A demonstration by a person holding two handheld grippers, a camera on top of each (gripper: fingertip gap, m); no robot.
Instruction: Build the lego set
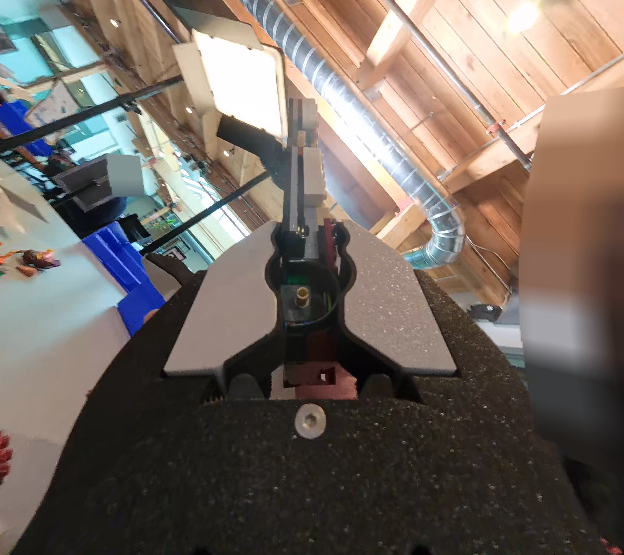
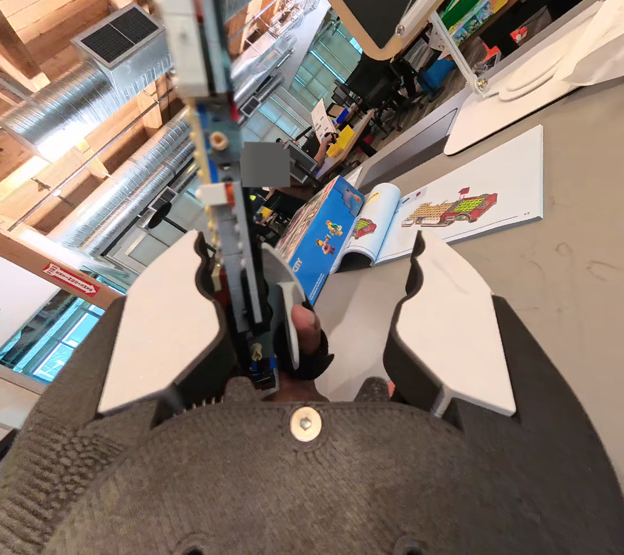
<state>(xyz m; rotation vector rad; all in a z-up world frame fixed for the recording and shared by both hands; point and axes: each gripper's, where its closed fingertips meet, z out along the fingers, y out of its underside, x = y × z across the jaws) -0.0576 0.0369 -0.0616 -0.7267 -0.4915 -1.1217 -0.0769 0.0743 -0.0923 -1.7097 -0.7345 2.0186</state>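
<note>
Left tool (image 1: 310, 235) clamped on a long flat brick model (image 1: 299, 187) of grey, white and dark red studded plates, right tool (image 2: 307, 255) spread wide, model against its left finger (image 2: 169, 302), right side clear, open booklet (image 2: 456, 211) and blue box (image 2: 320, 241) on smooth grey table (image 2: 557, 268).

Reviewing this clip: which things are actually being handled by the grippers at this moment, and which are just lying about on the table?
Being handled:
- brick assembly, clamped in the left gripper
- right gripper, jaws wide open, one finger beside the assembly

Lying about:
- blue toy box
- open instruction booklet
- grey table
</note>
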